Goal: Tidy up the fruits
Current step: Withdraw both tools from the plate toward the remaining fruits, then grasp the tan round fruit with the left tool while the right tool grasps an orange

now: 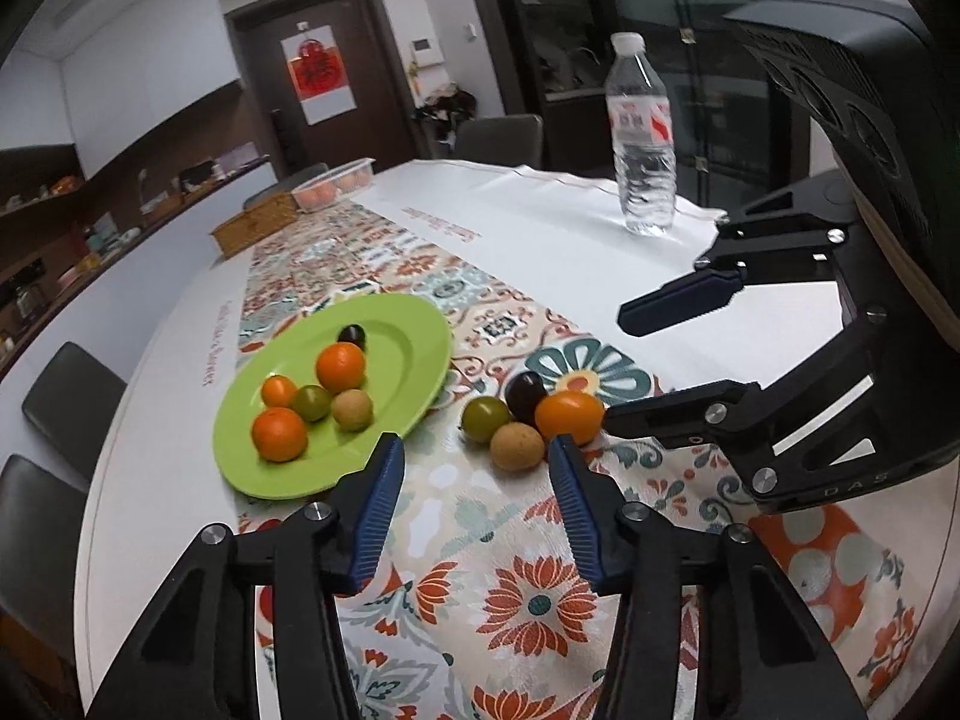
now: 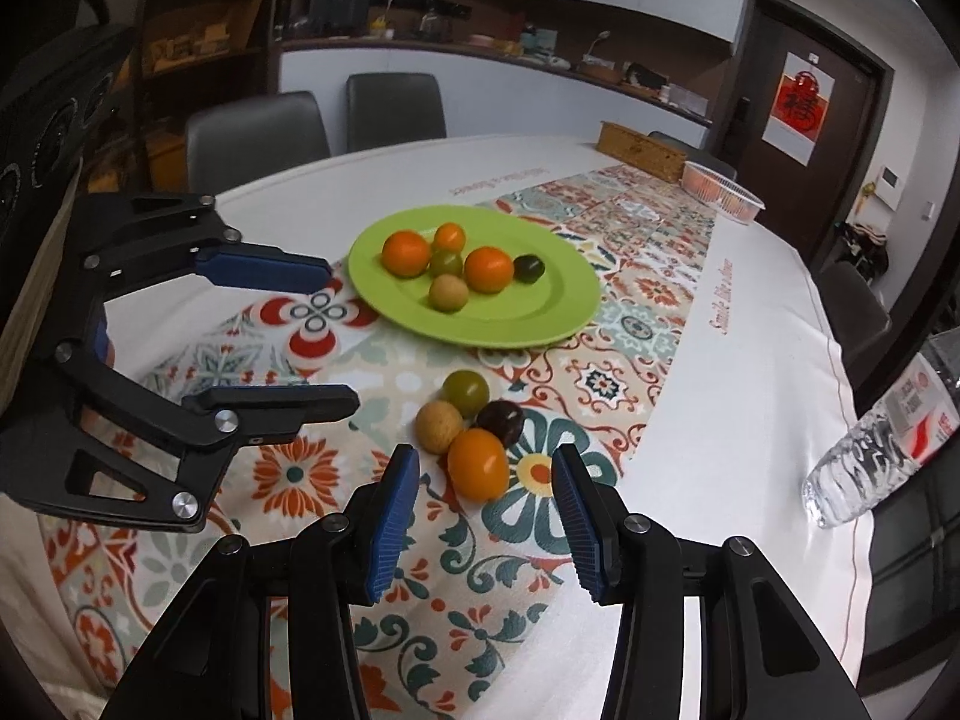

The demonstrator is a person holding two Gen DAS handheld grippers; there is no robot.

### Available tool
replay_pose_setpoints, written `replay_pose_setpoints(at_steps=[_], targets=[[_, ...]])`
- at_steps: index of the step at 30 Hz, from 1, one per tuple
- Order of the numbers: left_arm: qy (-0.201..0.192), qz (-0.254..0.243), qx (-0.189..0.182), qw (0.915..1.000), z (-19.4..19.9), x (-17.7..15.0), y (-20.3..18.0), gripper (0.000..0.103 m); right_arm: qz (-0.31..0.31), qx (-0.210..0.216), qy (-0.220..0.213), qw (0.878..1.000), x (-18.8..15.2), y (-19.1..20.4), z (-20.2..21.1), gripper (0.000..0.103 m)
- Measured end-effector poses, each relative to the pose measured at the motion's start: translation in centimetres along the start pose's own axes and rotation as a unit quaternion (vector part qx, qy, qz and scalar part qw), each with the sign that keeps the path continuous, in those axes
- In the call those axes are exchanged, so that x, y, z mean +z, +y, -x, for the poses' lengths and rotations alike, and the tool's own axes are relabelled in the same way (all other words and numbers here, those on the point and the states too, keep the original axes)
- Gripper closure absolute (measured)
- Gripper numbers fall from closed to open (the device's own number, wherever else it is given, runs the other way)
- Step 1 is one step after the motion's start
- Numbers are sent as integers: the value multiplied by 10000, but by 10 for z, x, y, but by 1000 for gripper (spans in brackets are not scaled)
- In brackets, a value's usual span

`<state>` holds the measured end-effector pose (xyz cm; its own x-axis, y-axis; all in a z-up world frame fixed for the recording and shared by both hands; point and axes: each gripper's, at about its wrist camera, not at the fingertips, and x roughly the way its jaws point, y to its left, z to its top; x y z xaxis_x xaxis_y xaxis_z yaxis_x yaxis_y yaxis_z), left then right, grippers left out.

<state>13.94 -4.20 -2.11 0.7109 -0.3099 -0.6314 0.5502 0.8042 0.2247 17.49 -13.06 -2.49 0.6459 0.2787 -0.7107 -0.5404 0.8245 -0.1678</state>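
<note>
A green plate on the patterned runner holds several small fruits: oranges, a green one, a tan one and a dark one. Beside it on the runner lie an orange fruit, a dark plum, a green fruit and a tan fruit. My left gripper is open and empty, just short of the tan fruit. My right gripper is open, its fingers either side of the orange fruit.
A water bottle stands on the white cloth. A clear tub of fruit and a wooden box sit at the far end. Grey chairs line the table's sides.
</note>
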Motion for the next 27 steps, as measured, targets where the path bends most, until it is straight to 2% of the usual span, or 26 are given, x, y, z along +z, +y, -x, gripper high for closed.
replay_pose_setpoints(at_steps=[9, 18, 27], targets=[[267, -332, -317, 9986, -29, -9, -3, 60, 50, 124, 243, 9996, -6, 1, -25, 57], [524, -175, -684, 9961, -52, -11, 4, 64, -20, 179, 321, 9993, -5, -3, -41, 60], [641, -45, -794, 9948, -61, -9, 6, 64, -245, 344, 389, 9984, -5, -11, -54, 65]])
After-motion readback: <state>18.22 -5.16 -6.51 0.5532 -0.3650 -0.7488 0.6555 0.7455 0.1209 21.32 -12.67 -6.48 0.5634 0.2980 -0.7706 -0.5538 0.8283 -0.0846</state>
